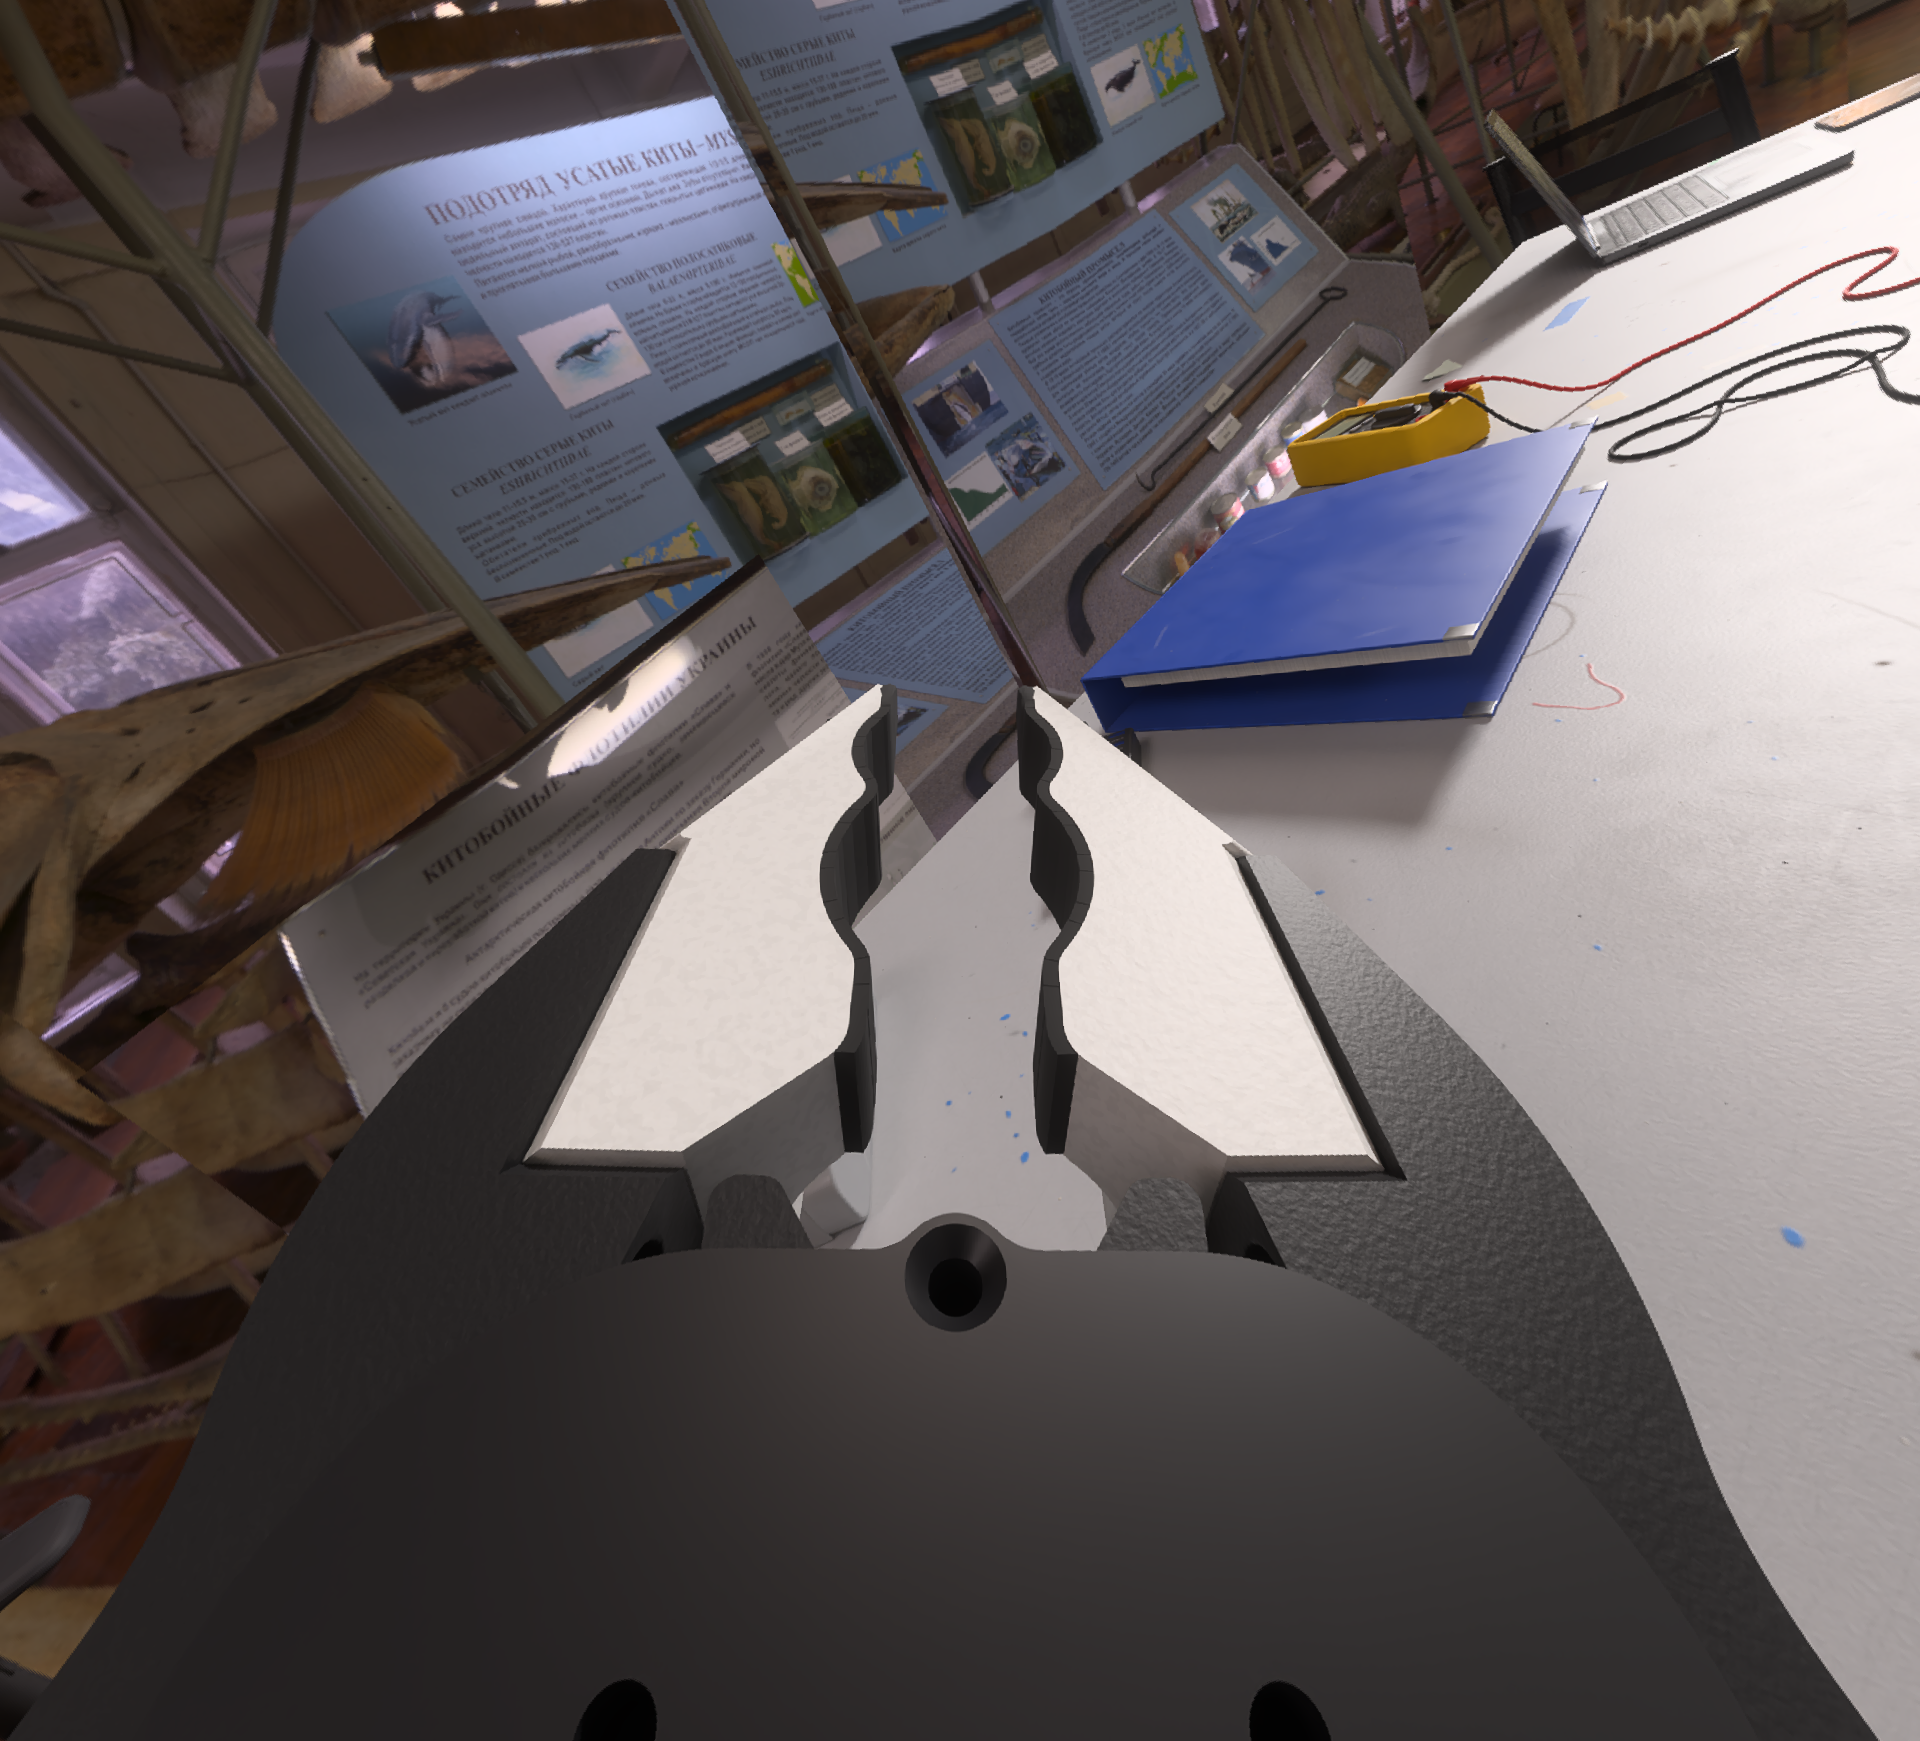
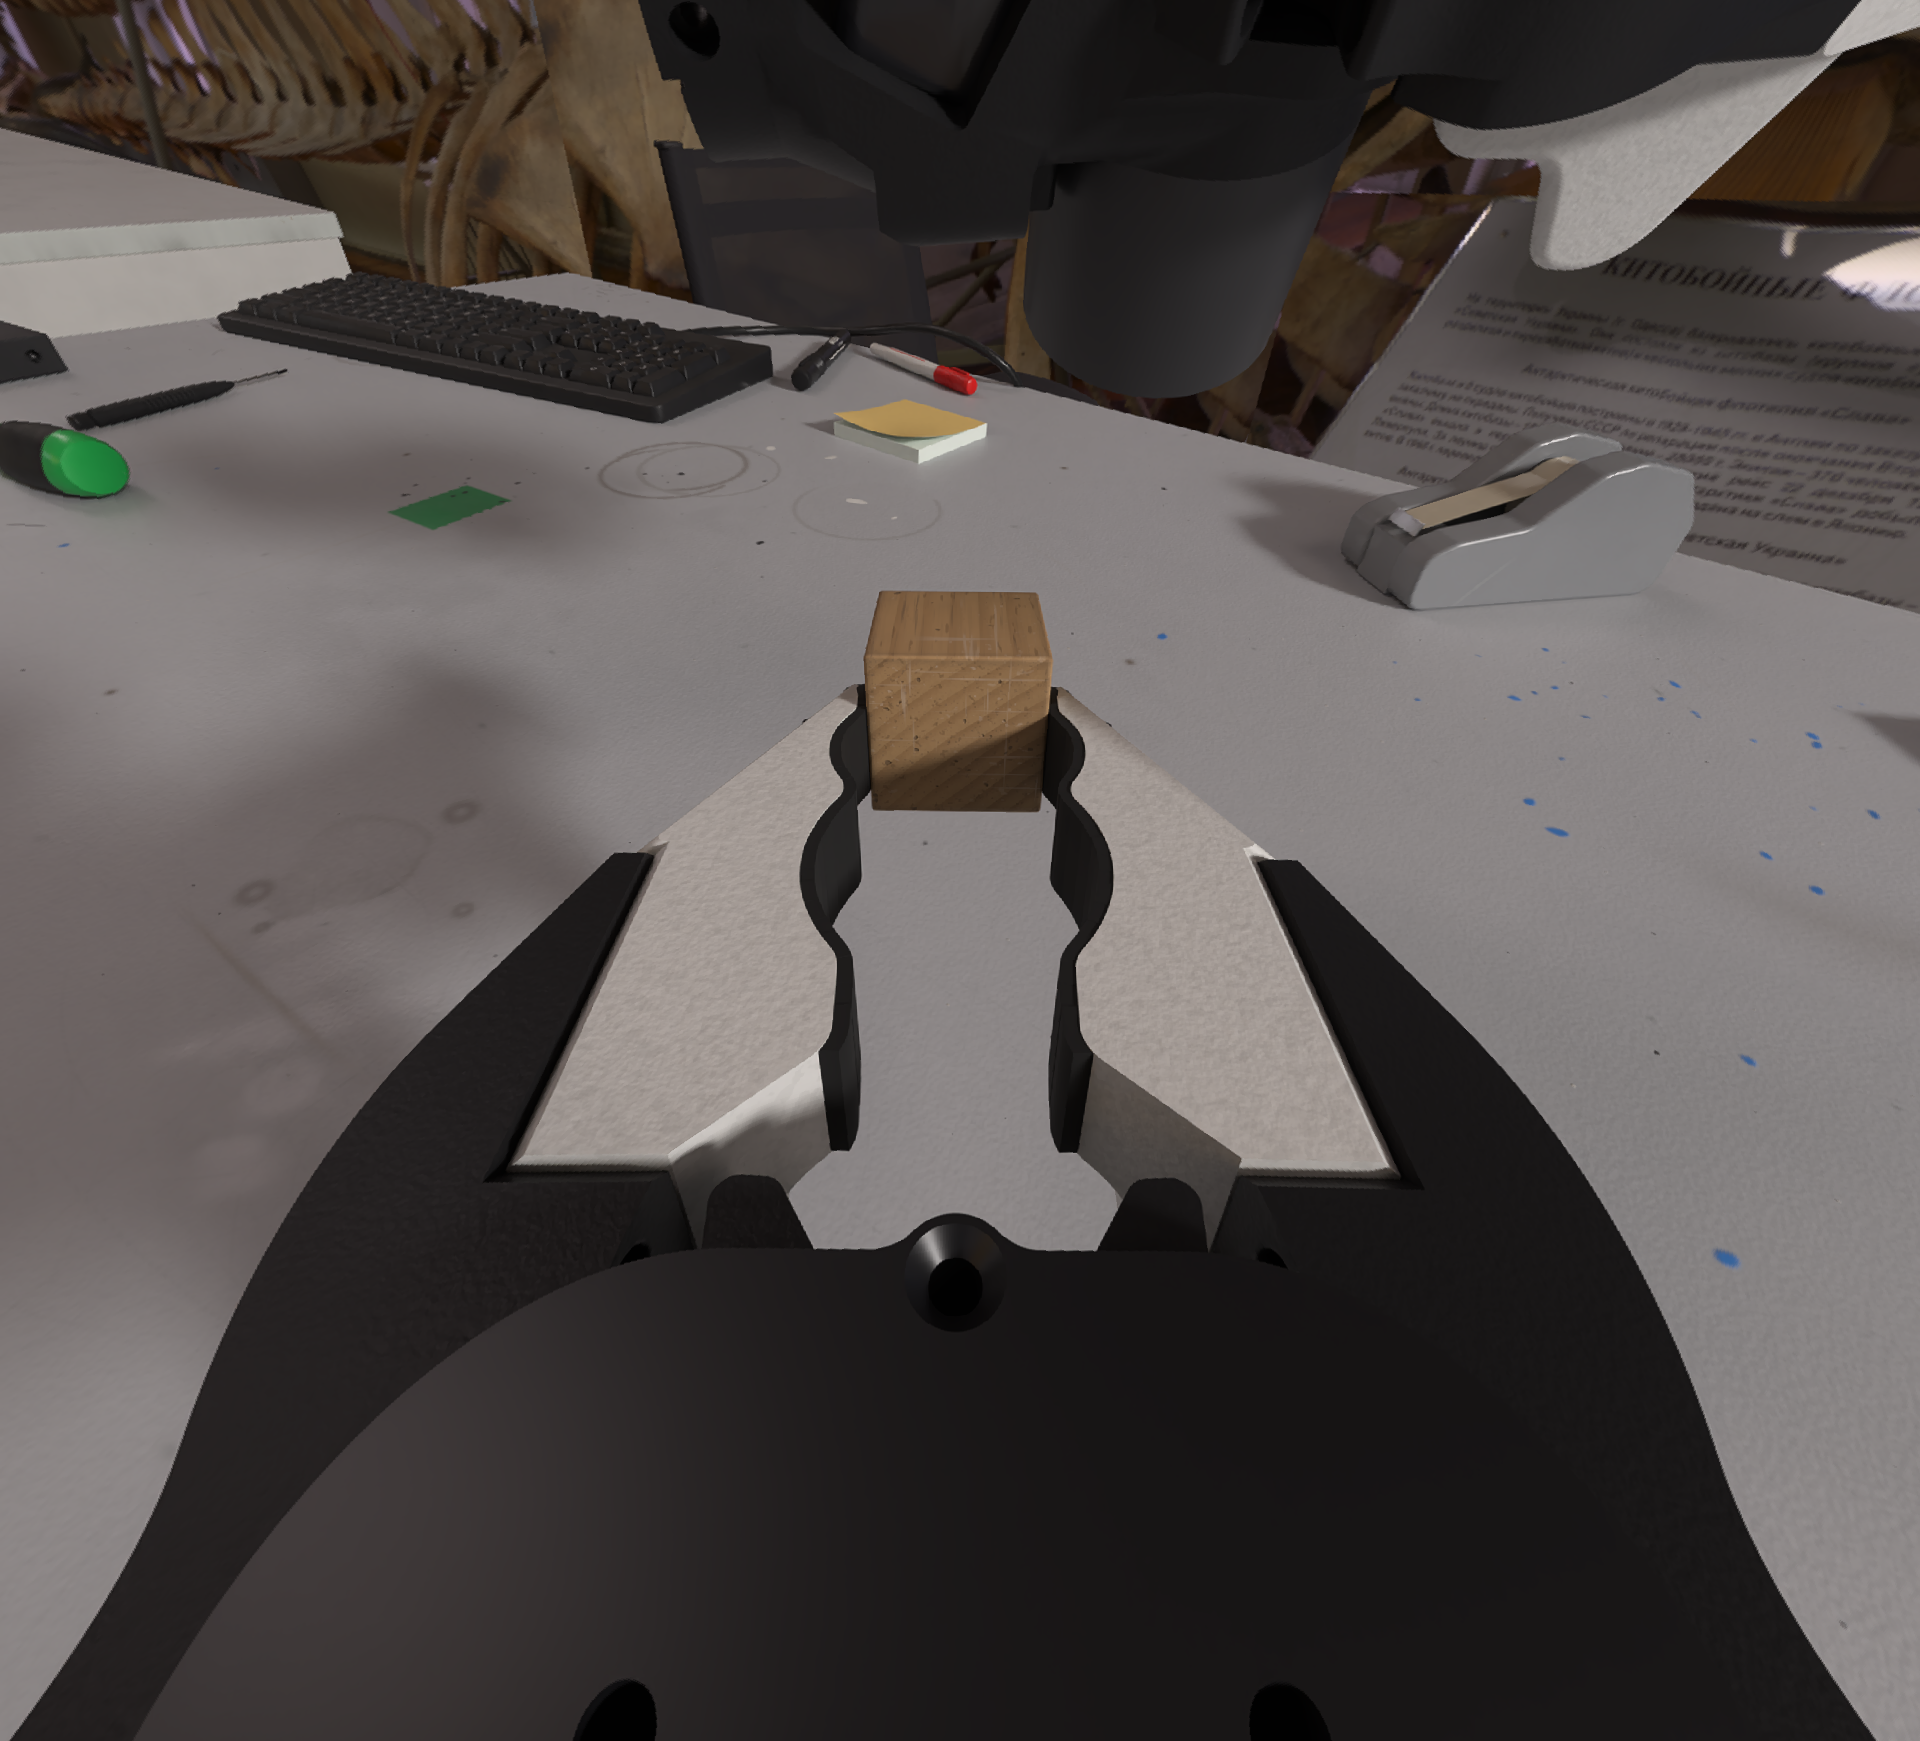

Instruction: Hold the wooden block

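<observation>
The wooden block (image 2: 956,704) is a small light-brown cube on the grey table (image 2: 416,756), in the middle of the right wrist view. My right gripper (image 2: 956,715) has its two fingertips pressed against the block's left and right sides, shut on it. I cannot tell whether the block is off the table. My left gripper (image 1: 956,725) is open with a narrow gap and nothing between its fingers. It points past the table's edge, and the block is out of its view. Its dark body (image 2: 1091,29) hangs above and beyond the block in the right wrist view.
Beyond the block lie a black keyboard (image 2: 499,341), a sticky-note pad (image 2: 909,429), a red-capped marker (image 2: 925,366), a green-capped pen (image 2: 73,460) and a grey tape dispenser (image 2: 1517,517). The left wrist view shows a blue binder (image 1: 1330,590), a yellow multimeter (image 1: 1382,434) with leads, and a laptop (image 1: 1683,205).
</observation>
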Available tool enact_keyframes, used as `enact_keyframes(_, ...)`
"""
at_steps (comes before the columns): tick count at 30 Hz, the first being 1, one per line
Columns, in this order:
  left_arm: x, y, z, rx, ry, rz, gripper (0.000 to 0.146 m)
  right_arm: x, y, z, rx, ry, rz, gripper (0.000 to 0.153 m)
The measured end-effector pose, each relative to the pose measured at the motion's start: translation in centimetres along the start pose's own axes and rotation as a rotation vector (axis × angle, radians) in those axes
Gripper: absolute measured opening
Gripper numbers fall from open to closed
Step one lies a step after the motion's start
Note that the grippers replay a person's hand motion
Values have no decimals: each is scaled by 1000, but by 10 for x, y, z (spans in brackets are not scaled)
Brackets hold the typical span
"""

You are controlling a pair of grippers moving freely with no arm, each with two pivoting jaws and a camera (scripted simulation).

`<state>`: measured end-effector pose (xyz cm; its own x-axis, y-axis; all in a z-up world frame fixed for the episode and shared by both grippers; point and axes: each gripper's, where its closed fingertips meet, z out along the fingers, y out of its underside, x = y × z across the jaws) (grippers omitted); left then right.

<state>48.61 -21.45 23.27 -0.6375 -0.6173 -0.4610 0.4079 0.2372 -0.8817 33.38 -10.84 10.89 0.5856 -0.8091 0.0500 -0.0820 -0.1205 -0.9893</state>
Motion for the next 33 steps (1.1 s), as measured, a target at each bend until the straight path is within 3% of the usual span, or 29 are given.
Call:
enact_keyframes(20,-5,-1,-6,-2,-22,7,20,-3,5,3,-29,-20,2,32)
enact_keyframes(27,-76,6,-63,33,-226,-107,17,-2,6,1,-30,-17,0,32)
enact_keyframes(33,-145,47,-118,-64,-379,-173,34,-3,7,2,-36,-18,-3,32)
